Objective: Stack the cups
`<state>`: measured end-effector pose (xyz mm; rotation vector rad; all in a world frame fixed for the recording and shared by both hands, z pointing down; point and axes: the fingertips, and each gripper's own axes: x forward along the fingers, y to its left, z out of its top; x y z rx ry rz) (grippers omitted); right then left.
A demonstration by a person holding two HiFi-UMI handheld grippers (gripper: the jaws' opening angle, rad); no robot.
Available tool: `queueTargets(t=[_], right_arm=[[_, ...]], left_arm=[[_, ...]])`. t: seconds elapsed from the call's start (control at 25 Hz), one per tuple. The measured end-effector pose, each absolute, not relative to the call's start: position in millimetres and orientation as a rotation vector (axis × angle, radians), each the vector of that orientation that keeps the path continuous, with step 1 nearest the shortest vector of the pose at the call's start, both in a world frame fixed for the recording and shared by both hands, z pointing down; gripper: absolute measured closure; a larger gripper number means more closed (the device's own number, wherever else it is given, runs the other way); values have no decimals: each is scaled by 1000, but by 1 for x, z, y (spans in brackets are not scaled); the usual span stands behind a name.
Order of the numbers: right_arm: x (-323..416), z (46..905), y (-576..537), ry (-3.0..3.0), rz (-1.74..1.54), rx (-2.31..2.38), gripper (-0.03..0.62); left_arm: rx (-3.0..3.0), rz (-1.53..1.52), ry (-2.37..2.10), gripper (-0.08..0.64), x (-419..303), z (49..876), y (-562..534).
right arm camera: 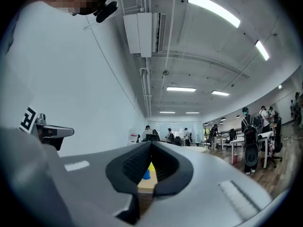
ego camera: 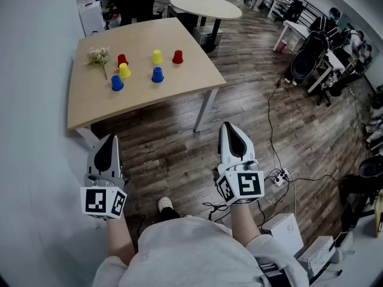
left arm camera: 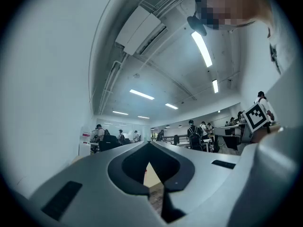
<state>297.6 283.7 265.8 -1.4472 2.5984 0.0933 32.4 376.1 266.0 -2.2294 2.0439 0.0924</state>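
Standing upright, six separate cups (ego camera: 157, 75)

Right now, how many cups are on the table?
6. By the flowers: left red cup, left yellow cup, left blue cup. Further right: middle yellow cup, middle blue cup, right red cup. Any nested inside these would be hidden.
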Motion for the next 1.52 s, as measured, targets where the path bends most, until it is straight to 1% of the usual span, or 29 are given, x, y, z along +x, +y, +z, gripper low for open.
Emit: queueTargets(t=[0.36, 0.96, 1.28, 1.52], right_arm=[[292, 268, 271, 2599, 108, -1454, 581], [241, 261, 235, 2569, 162, -1417, 581], [214, 272, 229, 2569, 119, -1448, 581], [206, 277, 208, 2575, 118, -1480, 581]], left_arm=[[-2219, 115, 2026, 552, 28, 266, 364], [-2177, 132, 2008, 552, -22, 257, 324], [-2219, 135, 2007, 552, -51, 267, 308], [-2251, 153, 2008, 552, -61, 274, 285]])
